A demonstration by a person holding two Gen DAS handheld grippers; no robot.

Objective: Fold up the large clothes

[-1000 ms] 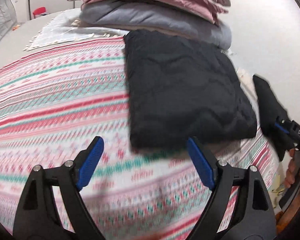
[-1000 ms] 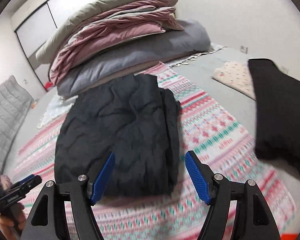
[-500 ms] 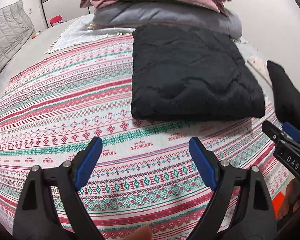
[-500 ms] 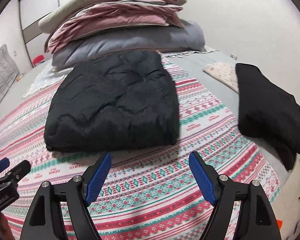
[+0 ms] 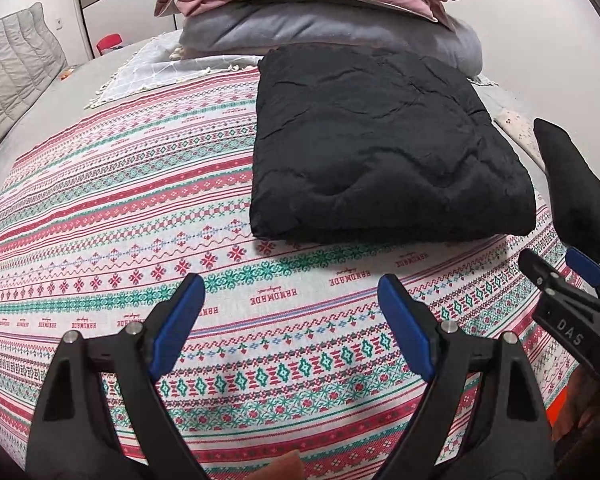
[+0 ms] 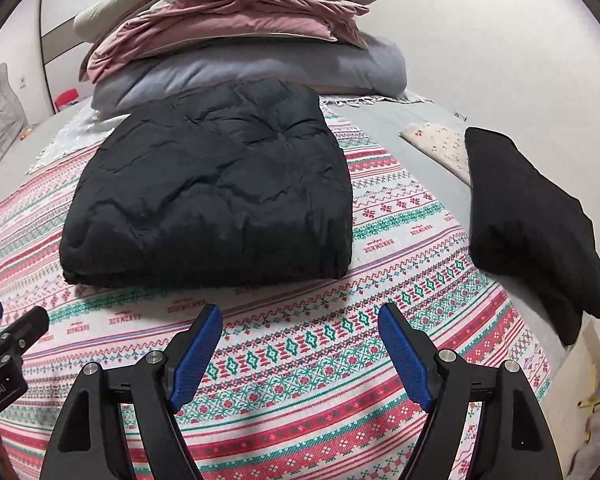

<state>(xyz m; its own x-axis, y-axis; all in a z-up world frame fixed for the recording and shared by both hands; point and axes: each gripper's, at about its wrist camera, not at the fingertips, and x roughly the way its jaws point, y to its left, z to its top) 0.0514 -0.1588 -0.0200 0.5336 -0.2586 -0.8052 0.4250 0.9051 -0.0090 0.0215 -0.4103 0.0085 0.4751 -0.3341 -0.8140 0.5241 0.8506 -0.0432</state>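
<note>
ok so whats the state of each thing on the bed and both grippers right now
black quilted jacket: folded, lying flat
black garment: folded, at bed edge
bedding stack: piled behind jacket
patterned cloth: spread flat
left gripper: open, empty
right gripper: open, empty

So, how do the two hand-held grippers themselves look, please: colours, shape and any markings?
The left hand-held gripper and the right hand-held gripper look alike: black plastic clamp-like frames, silver pivot screws, two fingers with blue ribbed pads. White lettering marks their sides: "DAS" on the right, "Robot.AI" on the left. No cables show.

Matt black quilted jacket (image 6: 212,184) on woven patterned cloth (image 6: 400,208).
</note>
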